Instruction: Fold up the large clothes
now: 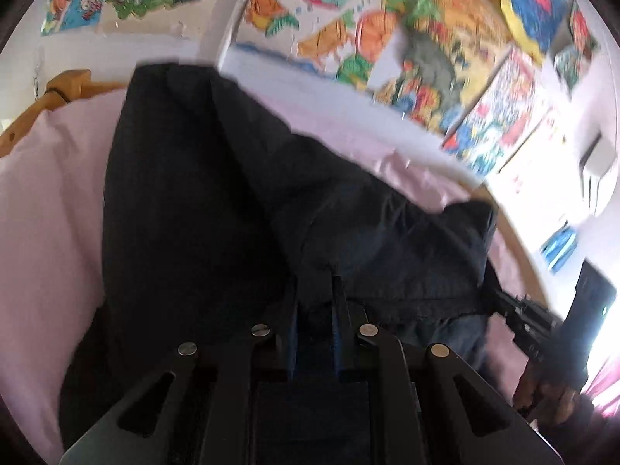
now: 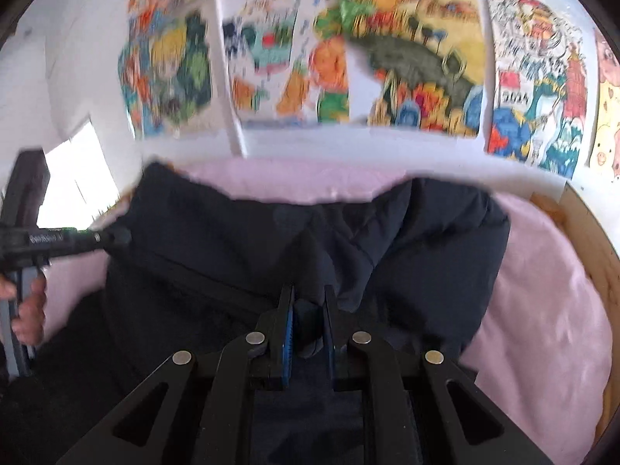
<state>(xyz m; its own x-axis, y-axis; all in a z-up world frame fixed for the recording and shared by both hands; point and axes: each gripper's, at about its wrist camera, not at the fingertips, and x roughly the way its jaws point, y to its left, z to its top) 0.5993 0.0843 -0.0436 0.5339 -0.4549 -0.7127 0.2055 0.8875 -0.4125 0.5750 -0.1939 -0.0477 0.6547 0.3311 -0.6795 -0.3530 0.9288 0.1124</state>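
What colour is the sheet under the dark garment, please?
Pale pink sheet, clearest in the right wrist view.

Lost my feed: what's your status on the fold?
Left gripper, right gripper both clamped on dark garment. Garment on pink sheet. Nothing blocking.

Garment (image 2: pixel 248 240) on bed sheet (image 2: pixel 542 271); wall pictures (image 2: pixel 407 58) behind bed.

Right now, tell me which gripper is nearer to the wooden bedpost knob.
Left, probably. The left gripper, clamped on the dark garment, has the wooden bedpost knob in its view, up-left across the pink bedsheet. The right gripper grips the garment farther right; its view shows no knob.
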